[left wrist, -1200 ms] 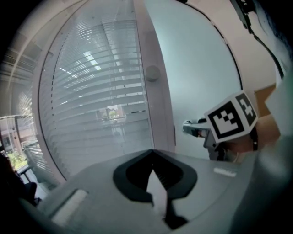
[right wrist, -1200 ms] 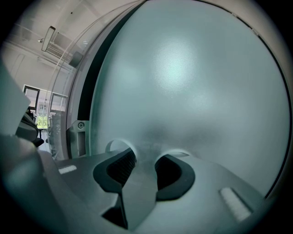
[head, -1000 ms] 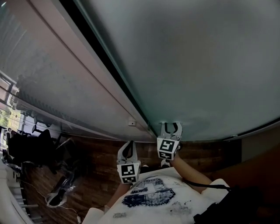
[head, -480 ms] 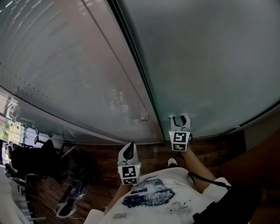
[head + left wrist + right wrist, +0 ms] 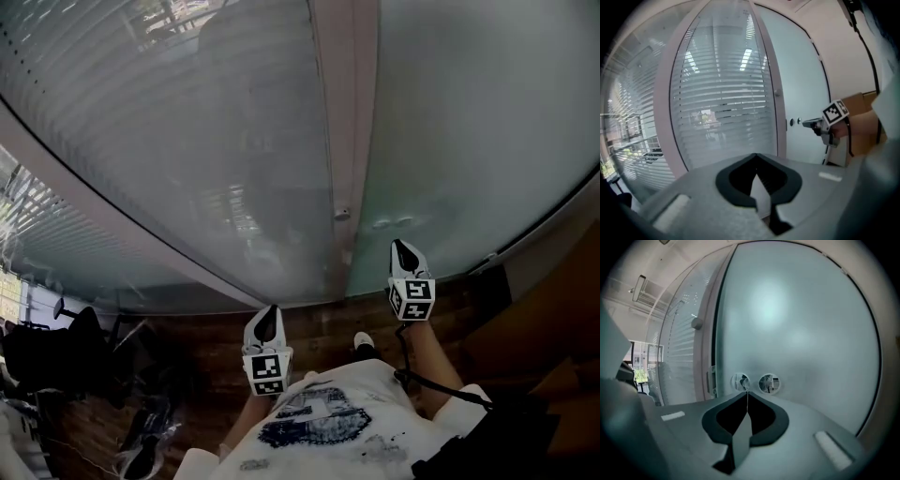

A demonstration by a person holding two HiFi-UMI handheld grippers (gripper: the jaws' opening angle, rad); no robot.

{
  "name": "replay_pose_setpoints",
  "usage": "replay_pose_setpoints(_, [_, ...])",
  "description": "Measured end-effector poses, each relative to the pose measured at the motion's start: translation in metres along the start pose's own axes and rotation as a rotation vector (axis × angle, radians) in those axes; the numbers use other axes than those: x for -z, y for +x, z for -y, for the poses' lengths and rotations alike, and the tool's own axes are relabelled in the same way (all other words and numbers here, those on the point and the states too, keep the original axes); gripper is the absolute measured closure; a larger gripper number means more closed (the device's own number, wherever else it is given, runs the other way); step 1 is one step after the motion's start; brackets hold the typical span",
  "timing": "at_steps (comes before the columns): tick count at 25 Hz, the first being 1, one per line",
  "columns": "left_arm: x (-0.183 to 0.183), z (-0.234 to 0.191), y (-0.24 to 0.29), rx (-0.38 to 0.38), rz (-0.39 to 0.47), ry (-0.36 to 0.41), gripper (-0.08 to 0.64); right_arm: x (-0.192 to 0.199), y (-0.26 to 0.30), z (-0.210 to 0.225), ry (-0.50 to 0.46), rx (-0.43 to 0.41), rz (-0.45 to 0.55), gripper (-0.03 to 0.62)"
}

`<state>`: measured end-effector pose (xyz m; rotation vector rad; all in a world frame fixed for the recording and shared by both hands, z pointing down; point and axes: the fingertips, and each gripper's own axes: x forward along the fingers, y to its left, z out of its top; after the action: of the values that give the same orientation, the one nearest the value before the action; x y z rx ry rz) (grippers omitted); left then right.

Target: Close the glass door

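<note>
Currently the right hand-held gripper point(image 5: 401, 247) is pointed at the frosted glass door point(image 5: 469, 141), right of the pale frame post point(image 5: 342, 131), its jaws just closed on nothing. The left hand-held gripper point(image 5: 271, 311), likewise closed and empty, is held lower. Nothing can be made out through the frosting, where two round fittings point(image 5: 769, 383) are set.

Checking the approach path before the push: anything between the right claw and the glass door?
Nothing visible. The right claw, whose jaws have just closed with nothing between them, points straight at the glass door, in line with its two round fittings. No object shows between claw and glass.
</note>
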<state>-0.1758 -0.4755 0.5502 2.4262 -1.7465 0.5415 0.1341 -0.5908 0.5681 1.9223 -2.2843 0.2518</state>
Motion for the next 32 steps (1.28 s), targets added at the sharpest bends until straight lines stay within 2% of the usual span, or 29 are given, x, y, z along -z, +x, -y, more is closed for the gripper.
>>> replay_pose_setpoints(7, [0.024, -0.017, -0.037, 0.072, 0.009, 0.006, 0.557, 0.001, -0.064, -0.041, -0.028, 0.071, 0.016, 0.583])
replay_pose_setpoints(14, [0.036, -0.008, -0.064, 0.181, 0.029, 0.029, 0.558, 0.009, -0.134, -0.073, -0.035, 0.127, 0.021, 0.583])
replay_pose_setpoints(20, [0.049, 0.027, -0.074, 0.303, 0.003, 0.047, 0.557, 0.028, -0.188, -0.08, -0.003, 0.176, -0.015, 0.583])
replay_pose_setpoints(25, [0.052, 0.064, -0.078, 0.365, 0.003, 0.064, 0.557, 0.031, -0.233, -0.079, 0.027, 0.179, 0.005, 0.583])
replay_pose_setpoints(28, [0.045, 0.081, -0.085, 0.384, 0.02, 0.067, 0.557, 0.026, -0.255, -0.08, 0.024, 0.177, 0.014, 0.583])
replay_pose_setpoints(32, [0.045, 0.093, -0.096, 0.374, 0.027, 0.072, 0.557, 0.026, -0.27, -0.088, 0.019, 0.134, 0.023, 0.583])
